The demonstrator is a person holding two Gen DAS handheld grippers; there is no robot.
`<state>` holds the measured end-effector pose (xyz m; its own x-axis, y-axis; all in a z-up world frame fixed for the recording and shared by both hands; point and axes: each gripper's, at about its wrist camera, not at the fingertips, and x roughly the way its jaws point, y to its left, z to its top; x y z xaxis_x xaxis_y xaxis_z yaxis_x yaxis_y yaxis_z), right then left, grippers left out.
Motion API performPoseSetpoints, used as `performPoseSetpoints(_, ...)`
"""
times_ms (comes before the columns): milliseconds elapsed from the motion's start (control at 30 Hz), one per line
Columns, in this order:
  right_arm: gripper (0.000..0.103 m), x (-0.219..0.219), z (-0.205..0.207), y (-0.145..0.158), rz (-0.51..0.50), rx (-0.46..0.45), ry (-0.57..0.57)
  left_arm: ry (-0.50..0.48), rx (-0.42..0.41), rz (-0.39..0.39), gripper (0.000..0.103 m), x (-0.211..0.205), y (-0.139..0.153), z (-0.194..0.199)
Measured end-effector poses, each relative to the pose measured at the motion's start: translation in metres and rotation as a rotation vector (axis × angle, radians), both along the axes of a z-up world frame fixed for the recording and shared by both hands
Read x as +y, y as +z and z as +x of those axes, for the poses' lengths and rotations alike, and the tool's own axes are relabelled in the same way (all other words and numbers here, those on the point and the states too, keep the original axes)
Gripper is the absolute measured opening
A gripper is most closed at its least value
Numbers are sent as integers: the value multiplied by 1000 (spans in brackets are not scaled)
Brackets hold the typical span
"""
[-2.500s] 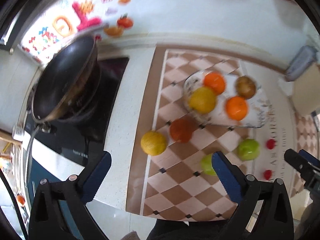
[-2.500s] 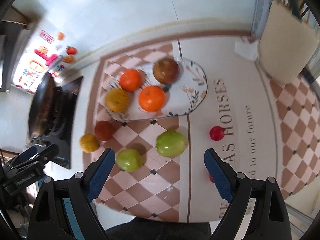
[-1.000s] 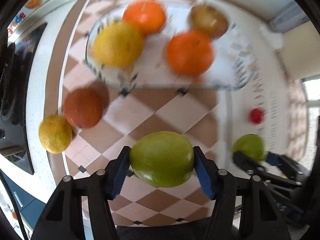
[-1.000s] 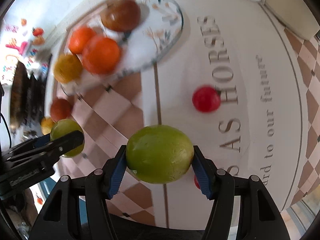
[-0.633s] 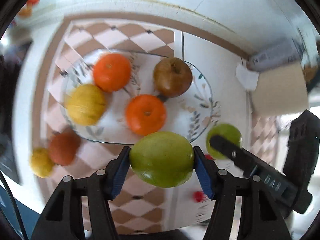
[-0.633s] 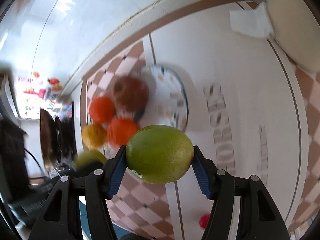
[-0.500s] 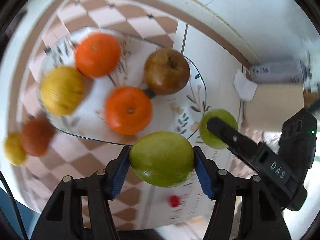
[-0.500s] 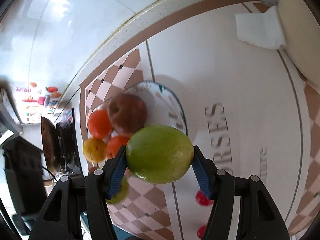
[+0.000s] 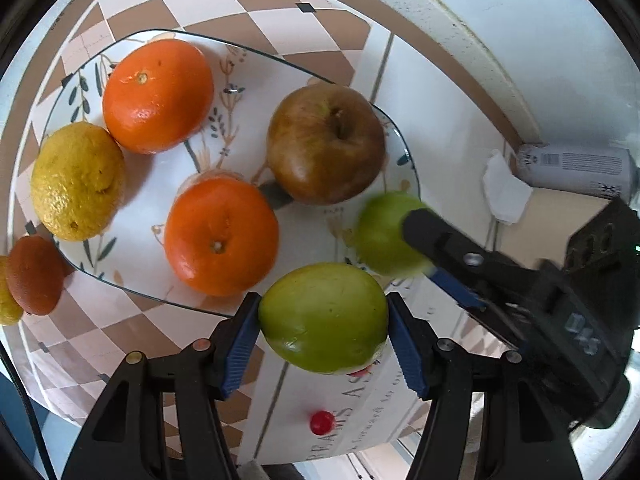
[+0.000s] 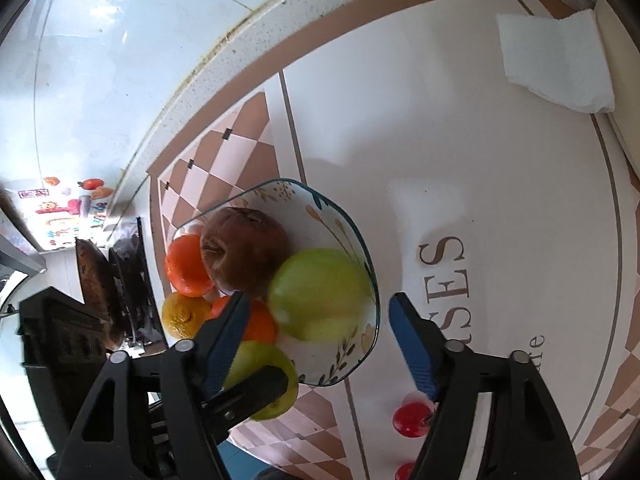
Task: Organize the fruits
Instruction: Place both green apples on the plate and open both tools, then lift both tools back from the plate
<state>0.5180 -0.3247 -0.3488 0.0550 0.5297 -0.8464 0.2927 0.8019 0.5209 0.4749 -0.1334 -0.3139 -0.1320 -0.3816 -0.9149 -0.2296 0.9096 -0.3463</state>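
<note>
Over the near rim of the glass plate [image 9: 408, 160], the left gripper [image 9: 324, 320] is pinching a green apple [image 9: 324, 318] between both blue pads, though its jaws are easing apart. At two o'clock from it, the right gripper [image 10: 318, 322] is opening up, and its own green fruit [image 10: 320, 294] is blurring free of the pads, sitting over the plate's right edge at about three o'clock. On the plate, a brown apple [image 9: 326, 142] is resting at one o'clock, one orange [image 9: 158, 94] at eleven, a second orange [image 9: 220, 236] near the centre, and a yellow citrus [image 9: 78, 180] at nine. Off the plate at eight o'clock, a dark red-orange fruit [image 9: 34, 274] is lying on the checkered mat [image 9: 240, 12]. Down at six o'clock, a small red fruit [image 9: 322, 422] is sitting on the mat's lettering.
</note>
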Motion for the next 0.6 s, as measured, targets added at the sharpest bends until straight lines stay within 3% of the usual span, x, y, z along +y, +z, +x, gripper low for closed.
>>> performPoseSetpoints(100, 81, -1, -1, 6, -10, -7, 5, -12, -18, -7, 84, 0, 2, -1)
performPoseSetpoints(267, 88, -1, -7, 21, -76, -40, 33, -57, -71, 26, 86, 0, 16, -6)
performPoseSetpoints(367, 89, 3, -17, 35, -180, -81, 64, -108, -143, 112, 86, 6, 30, -14)
performPoseSetpoints(500, 91, 11, -34, 52, -308, -136, 107, -190, -253, 309, 86, 24, 48, -29)
performPoseSetpoints(600, 91, 21, -51, 61, -364, -171, 138, -210, -292, 391, 86, 45, 53, -39)
